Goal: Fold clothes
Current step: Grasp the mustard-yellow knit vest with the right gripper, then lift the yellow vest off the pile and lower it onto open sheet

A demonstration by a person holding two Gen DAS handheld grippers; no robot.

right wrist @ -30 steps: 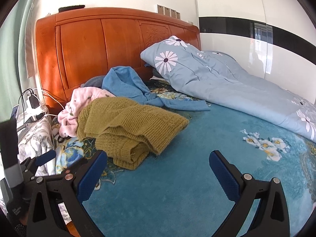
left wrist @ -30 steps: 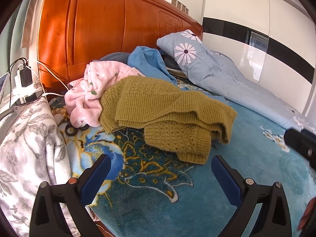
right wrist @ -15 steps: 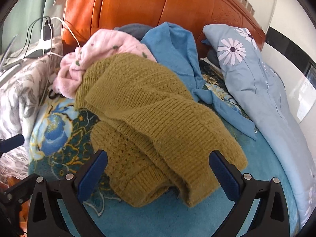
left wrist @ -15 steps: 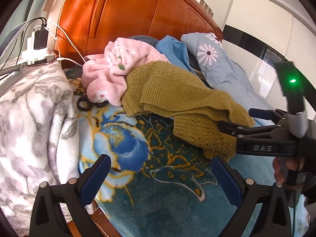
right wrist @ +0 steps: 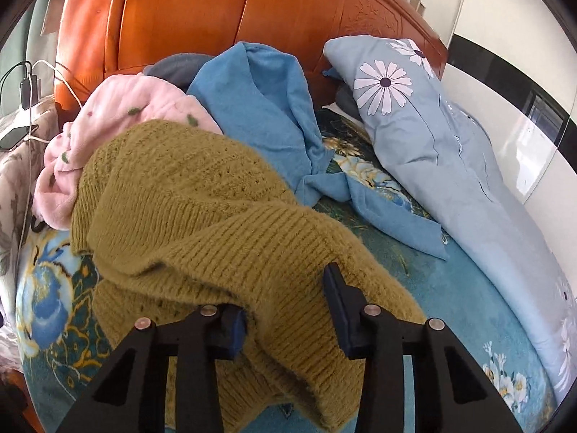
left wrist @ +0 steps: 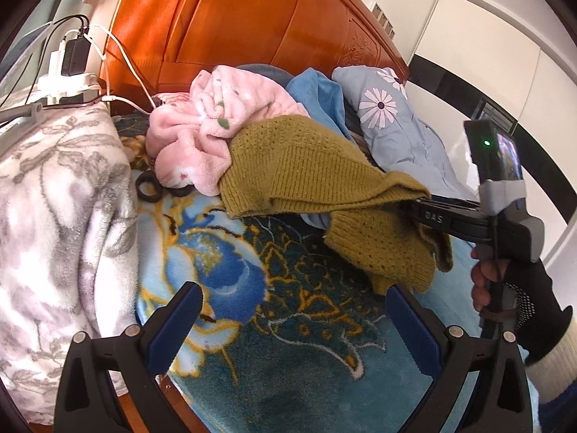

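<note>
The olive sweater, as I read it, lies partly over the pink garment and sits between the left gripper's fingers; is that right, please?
Not quite: it sits between the closing right gripper's fingers, as the right wrist view shows. The olive sweater does lie partly over the pink garment.

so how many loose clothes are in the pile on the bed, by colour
olive knit sweater: 1
pink fleece garment: 1
blue garment: 1
dark grey garment, mostly hidden: 1
total: 4
</note>
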